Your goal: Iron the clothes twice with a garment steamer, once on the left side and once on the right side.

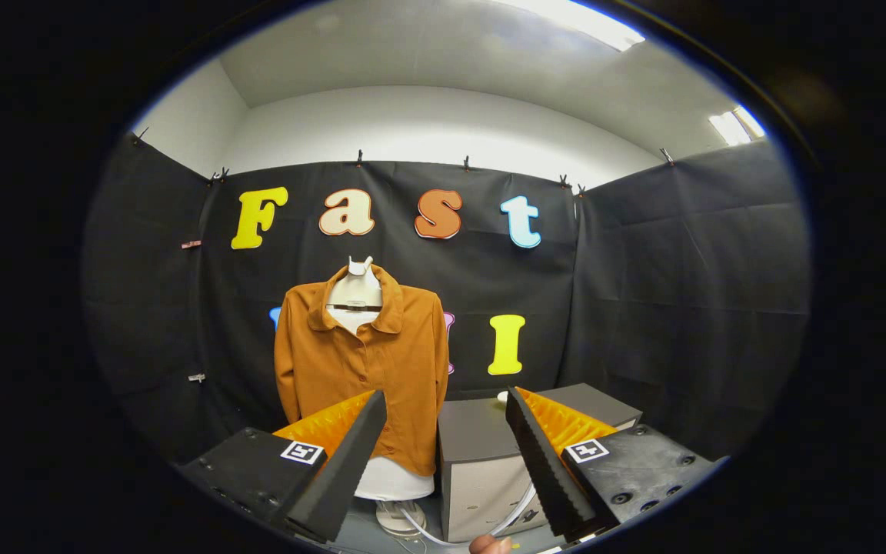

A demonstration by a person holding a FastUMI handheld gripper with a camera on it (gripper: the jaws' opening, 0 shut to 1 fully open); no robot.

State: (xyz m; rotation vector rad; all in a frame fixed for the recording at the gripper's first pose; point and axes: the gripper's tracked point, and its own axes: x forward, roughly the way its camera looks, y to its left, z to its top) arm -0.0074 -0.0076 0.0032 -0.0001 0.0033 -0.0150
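The gripper is spread wide, with nothing between its fingers. The orange shirt hangs on a white mannequin beyond the fingers, in front of the black cloth wall. A grey box stands just beside the mannequin, ahead of the fingers, with a white hose lying at its base.

No word, brand or number can be read on any object here. The only signs are two black-and-white printed squares on the gripper, whose fingers stand spread apart with nothing between them. One square coded marker sits at the base of one finger, and a second marker sits at the base of the other.
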